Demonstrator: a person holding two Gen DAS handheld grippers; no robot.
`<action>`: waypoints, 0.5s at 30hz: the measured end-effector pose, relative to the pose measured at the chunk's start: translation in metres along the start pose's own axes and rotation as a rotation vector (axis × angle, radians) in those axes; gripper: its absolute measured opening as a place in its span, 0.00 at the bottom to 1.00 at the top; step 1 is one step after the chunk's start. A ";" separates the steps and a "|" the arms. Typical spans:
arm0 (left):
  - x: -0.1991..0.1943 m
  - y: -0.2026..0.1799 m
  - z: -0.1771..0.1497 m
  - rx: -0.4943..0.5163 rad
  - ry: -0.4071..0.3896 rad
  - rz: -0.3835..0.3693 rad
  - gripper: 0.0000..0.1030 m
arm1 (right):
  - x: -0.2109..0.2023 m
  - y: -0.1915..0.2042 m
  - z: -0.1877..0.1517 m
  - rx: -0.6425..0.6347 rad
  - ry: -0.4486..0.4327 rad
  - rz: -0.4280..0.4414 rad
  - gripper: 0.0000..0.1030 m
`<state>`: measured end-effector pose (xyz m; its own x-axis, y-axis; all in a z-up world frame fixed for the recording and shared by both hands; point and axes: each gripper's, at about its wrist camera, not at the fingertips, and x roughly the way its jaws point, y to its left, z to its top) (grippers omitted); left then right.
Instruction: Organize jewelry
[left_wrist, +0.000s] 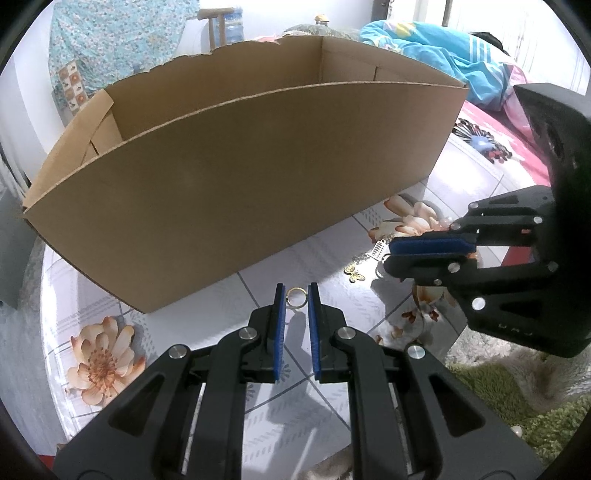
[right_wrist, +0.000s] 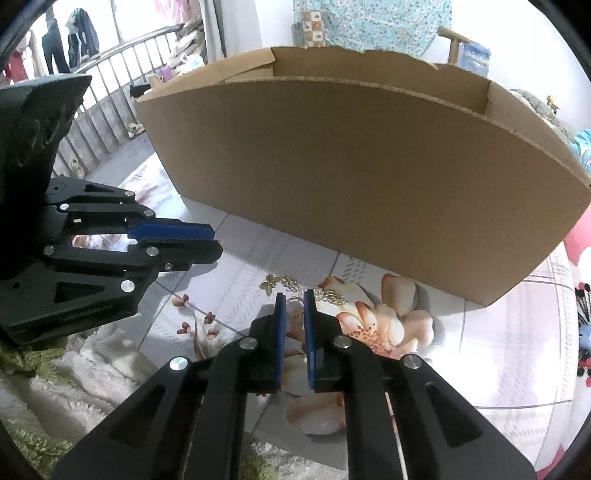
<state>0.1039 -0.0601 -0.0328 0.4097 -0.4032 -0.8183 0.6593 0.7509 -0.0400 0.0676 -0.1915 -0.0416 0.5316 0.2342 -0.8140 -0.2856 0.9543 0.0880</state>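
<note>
The left gripper (left_wrist: 296, 295) pinched a gold ring (left_wrist: 296, 296) at six o'clock below the cardboard box (left_wrist: 236, 177). Only the right wrist view showed the right gripper (right_wrist: 294, 303) pinching a small silver ring (right_wrist: 295, 305) beside the gold chain (right_wrist: 291, 283) on the bench (right_wrist: 498, 332).

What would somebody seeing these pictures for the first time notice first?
The big open cardboard box fills the middle of both views, standing on a floral tablecloth. In front of it, the left gripper pinches a small gold ring at its fingertips. To its right, the right gripper grips a small ring-shaped piece, beside a gold butterfly chain lying on the cloth.
</note>
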 end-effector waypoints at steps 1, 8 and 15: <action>-0.001 -0.001 0.000 0.001 -0.002 0.002 0.10 | -0.004 -0.001 -0.001 0.001 -0.008 0.004 0.09; -0.028 -0.007 0.006 0.011 -0.049 0.008 0.10 | -0.041 0.000 0.002 -0.012 -0.108 0.032 0.09; -0.084 -0.009 0.034 0.013 -0.181 -0.033 0.10 | -0.091 0.002 0.024 -0.065 -0.285 0.043 0.09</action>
<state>0.0848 -0.0508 0.0551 0.4939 -0.5161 -0.6998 0.6820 0.7292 -0.0565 0.0379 -0.2062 0.0465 0.7181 0.3255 -0.6151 -0.3580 0.9307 0.0745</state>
